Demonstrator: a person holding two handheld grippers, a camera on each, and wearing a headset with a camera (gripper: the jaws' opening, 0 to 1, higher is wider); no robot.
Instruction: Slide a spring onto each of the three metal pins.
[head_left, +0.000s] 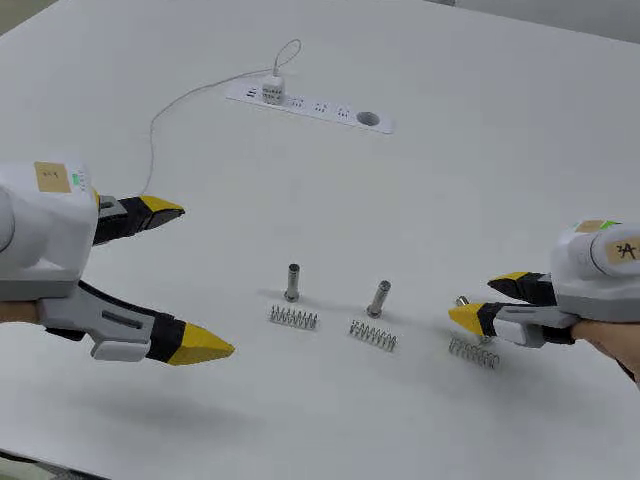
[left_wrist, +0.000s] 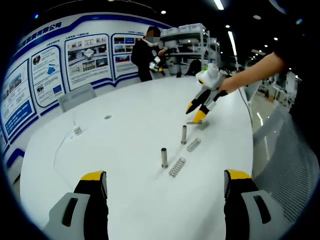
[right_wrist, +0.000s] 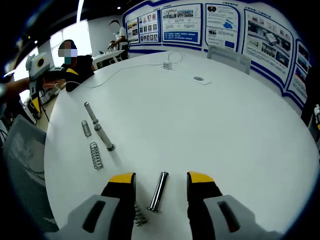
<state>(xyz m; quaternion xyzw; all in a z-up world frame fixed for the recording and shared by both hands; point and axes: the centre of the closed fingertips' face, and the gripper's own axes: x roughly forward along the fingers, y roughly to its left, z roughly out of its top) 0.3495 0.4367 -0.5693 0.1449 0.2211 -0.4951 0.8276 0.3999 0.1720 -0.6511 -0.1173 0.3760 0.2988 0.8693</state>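
**A:** Head view first: 3 metal pins in a row on the bench (head_left: 450, 180). They are the left pin (head_left: 292, 281), the middle pin (head_left: 378, 298) and the right pin (head_left: 462, 300), which is partly hidden by a jaw. A coil lies just near of each: left spring (head_left: 293, 318), middle spring (head_left: 372, 335), right spring (head_left: 473, 352).

**B:** Any spring on a pin?

**A:** None. All 3 are to do, so I'd call this the opening step.

**B:** And the tools?

**A:** The right tool (head_left: 472, 300) is spread, with 1 jaw either side of the right pin. The right gripper view shows a gap on both sides, so nothing is pinched. The left tool (head_left: 200, 280) is spread wide and empty at the left, well apart from the parts.

**B:** Next move?

**A:** Probably closing on that pin to steady it, or dropping to the right spring. Either way, the coil's bore must line up with the pin's top. A hard pinch could squash the coil.

**B:** Any containers?

**A:** Every part sits straight on the bench. A power strip (head_left: 318, 105) lies far off.
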